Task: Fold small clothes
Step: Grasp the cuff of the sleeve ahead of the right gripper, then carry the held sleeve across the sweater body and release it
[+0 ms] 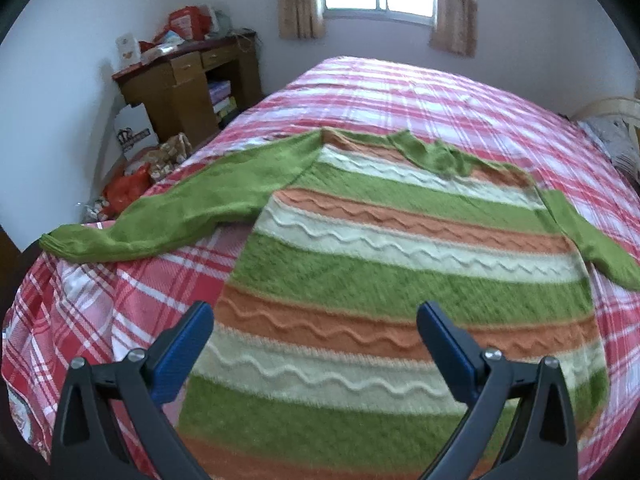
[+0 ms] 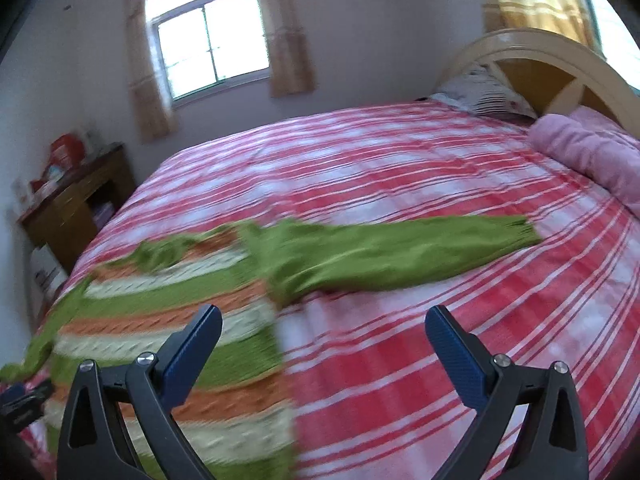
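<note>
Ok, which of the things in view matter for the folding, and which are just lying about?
For the job: striped sweater, left gripper, right gripper, both open.

Lying about: pink blanket, pillow, wooden desk, orange bag.

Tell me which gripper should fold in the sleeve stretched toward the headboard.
Right. The right gripper is open beside that green sleeve; the left gripper, also open, hangs over the sweater body.

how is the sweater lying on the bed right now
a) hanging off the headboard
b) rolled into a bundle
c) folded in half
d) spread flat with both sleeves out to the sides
d: the sweater lies flat on the bed, one sleeve out each side.
</note>
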{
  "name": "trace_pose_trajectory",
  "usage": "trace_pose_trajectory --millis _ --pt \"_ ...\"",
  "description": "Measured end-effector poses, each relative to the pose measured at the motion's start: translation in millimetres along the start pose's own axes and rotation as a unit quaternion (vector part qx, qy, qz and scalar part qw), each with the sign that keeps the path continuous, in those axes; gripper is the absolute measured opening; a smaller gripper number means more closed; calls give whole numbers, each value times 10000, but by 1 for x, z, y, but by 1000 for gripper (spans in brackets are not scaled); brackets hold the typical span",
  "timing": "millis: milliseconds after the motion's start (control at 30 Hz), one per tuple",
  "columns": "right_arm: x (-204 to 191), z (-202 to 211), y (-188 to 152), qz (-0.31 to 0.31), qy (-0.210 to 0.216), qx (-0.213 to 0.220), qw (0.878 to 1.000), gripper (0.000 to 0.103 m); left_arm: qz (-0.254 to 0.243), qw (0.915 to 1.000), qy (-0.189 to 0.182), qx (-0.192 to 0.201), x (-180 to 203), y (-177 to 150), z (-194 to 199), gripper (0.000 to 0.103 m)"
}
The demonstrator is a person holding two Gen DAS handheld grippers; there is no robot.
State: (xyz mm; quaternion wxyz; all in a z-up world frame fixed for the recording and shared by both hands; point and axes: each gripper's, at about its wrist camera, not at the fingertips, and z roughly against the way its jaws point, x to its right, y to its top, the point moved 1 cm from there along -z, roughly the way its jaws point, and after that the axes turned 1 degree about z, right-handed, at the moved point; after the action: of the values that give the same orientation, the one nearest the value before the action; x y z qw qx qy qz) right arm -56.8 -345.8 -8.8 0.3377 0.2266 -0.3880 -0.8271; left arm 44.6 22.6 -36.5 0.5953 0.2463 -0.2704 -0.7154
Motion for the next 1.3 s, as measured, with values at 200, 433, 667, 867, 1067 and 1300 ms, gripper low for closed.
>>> trace_pose_trajectory --millis 200,433,667,867,1067,1300 --pt "108 -40 34 -1179 -319 -206 9923 72 151 9979 587 248 -14 12 -24 103" --pt "242 -68 24 -3107 -550 -441 9479 72 719 9922 1002 202 -47 16 -62 103" --pt "255 -98 24 -3157 -772 -490 9444 72 940 9926 764 -29 -56 6 -88 103" --pt "247 -123 36 -2472 -865 -647 9629 46 987 9932 624 12 -56 2 -90 103" --pt "248 -120 34 -2008 -964 -726 9722 7 988 9931 637 32 -56 1 -90 103" --pt "201 -73 63 -1811 68 -279 9830 7 1006 9930 609 56 -56 0 -89 103"
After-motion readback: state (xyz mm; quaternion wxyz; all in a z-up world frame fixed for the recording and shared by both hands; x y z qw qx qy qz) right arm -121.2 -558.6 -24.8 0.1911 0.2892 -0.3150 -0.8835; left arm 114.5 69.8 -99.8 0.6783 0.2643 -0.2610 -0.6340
